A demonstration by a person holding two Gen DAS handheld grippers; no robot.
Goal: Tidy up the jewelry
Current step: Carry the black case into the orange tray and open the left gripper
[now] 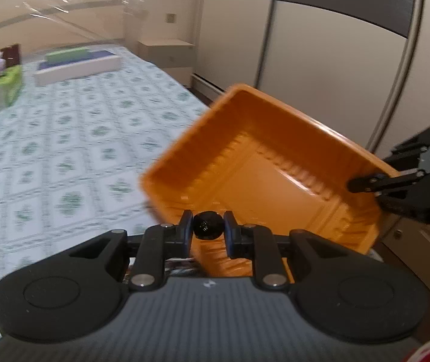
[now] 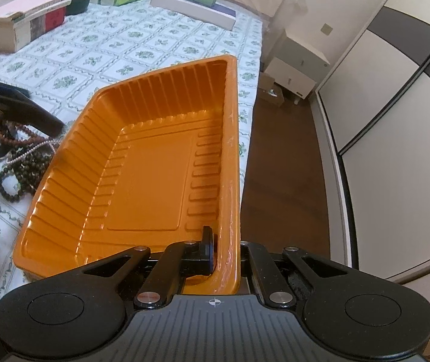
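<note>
The left claw is gripping a black bead narrowly; a loosening grip risks dropping it short of the orange tray. The right claw is pinching that tray's right wall; the tray, hanging tilted over the worktop edge, risks slipping floorward. At 9 o'clock, remaining bead strands are lying just beside it. No legible writing is showing.

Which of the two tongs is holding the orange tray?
The right tongs, clamped on the orange tray rim. The left tongs pinch a small black bead instead.
</note>
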